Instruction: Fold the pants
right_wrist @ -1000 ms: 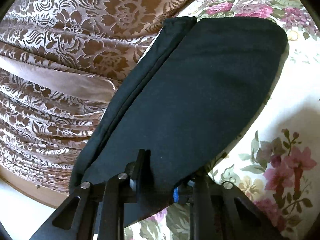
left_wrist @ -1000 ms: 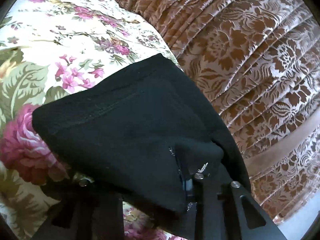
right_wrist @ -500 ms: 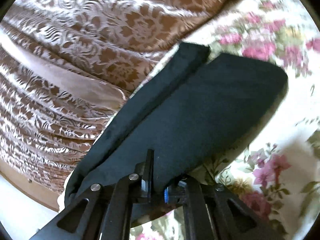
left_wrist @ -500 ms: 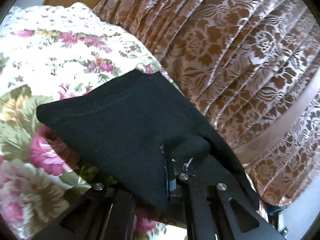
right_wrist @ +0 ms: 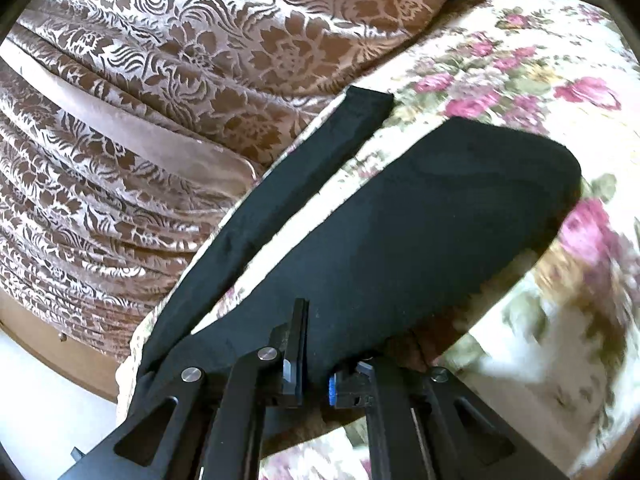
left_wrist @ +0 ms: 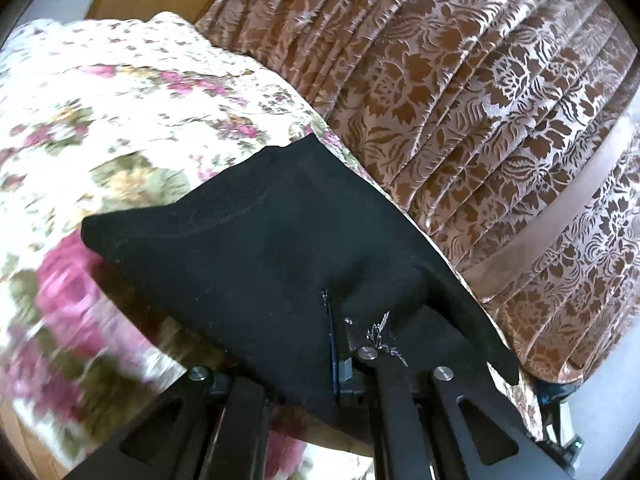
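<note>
Both grippers clamped down on the black pants [left_wrist: 256, 248], no gap showing in either jaw. Left gripper [left_wrist: 340, 356] pinching a bunched corner of fabric, a few frayed silvery threads sticking out right at the pinch, black cloth draped over and around the fingers. Right gripper [right_wrist: 312, 376] biting the near end of a wide fold, blue pad just visible on one finger [right_wrist: 332, 390]. From there, pants lifted off the floral bedspread [left_wrist: 120, 100] at the held ends, shadow showing underneath the raised part, far ends sagging back toward the cover. In the right wrist view, cloth split into two pieces: the broad folded part [right_wrist: 420, 232] running up from the jaws with a rounded far end, and a narrower strip [right_wrist: 304, 184] lying flat along the bedspread's edge, a sliver of floral print showing between them. Strip's far end squared off, close to the edge. Past that edge, heavy brown curtain [left_wrist: 460, 100] with a shiny floral pattern hanging in pleats, a plain satin band across it. Bit of wooden trim and pale floor [right_wrist: 40, 400] below the curtain. Bedspread pretty blurry toward the near corners.
</note>
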`<act>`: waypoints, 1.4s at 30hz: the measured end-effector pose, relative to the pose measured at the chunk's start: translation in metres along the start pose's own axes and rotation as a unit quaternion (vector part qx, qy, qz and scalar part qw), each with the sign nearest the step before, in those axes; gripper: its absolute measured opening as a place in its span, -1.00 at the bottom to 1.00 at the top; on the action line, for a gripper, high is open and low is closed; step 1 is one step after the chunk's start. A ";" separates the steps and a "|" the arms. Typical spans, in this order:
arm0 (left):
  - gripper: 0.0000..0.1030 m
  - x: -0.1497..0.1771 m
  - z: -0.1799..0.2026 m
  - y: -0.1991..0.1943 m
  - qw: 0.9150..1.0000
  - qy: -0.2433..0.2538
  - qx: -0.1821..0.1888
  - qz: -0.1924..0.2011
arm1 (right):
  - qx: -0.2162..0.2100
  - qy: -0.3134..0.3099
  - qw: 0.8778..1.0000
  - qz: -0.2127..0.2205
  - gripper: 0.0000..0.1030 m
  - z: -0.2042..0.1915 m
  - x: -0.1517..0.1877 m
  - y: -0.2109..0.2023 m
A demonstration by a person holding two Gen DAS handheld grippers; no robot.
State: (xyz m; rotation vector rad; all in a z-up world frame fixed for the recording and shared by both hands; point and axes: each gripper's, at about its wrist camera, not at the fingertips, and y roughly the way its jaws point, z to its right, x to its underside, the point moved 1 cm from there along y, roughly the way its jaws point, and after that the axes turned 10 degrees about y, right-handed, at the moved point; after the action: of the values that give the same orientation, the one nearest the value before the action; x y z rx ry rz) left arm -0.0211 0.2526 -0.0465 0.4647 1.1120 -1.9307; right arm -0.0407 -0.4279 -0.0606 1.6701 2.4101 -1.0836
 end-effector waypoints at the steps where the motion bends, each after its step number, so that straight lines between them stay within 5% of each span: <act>1: -0.87 0.003 -0.003 -0.003 1.000 -0.006 -0.002 -0.001 | 0.002 -0.001 1.000 -0.004 -0.86 0.004 0.004 -0.004; 8: -0.82 0.025 -0.013 0.008 0.999 -0.007 -0.024 -0.029 | 0.012 0.022 0.999 -0.026 -0.86 0.036 0.025 -0.004; 12: -0.70 0.026 -0.014 0.011 0.999 -0.005 -0.018 -0.026 | 0.018 0.019 0.999 -0.022 -0.65 0.031 0.021 -0.004; 17: -0.15 0.020 -0.014 0.014 1.000 -0.006 -0.004 -0.017 | 0.020 0.067 0.997 0.027 -0.53 0.052 0.001 -0.023; 21: 0.08 0.012 -0.011 0.015 1.000 -0.001 -0.018 0.000 | 0.021 0.123 0.990 0.059 -0.53 0.079 -0.020 -0.033; 24: -0.02 0.010 -0.017 0.021 1.000 -0.016 -0.017 0.001 | 0.051 0.125 0.988 0.071 -0.63 0.083 -0.034 -0.030; 26: -0.63 0.009 -0.020 0.025 1.000 -0.020 -0.015 -0.011 | 0.067 0.116 0.988 0.071 -0.73 0.082 -0.039 -0.026; 28: -0.85 0.008 -0.027 0.027 0.999 -0.042 0.009 -0.031 | 0.084 0.096 0.989 0.072 -0.84 0.077 -0.041 -0.025; 35: -0.88 0.001 -0.010 -0.005 1.000 -0.011 -0.014 -0.008 | 0.103 0.040 0.986 0.124 -0.86 0.054 -0.049 -0.051; 42: -0.85 0.015 -0.021 0.001 0.998 -0.013 -0.034 -0.041 | 0.143 0.054 0.982 0.115 -0.84 0.078 -0.045 -0.045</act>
State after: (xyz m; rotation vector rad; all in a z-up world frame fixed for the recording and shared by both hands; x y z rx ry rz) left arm -0.0306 0.2630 -0.0685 0.3604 1.1931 -1.9573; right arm -0.0872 -0.5154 -0.0792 2.0818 2.1265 -1.3836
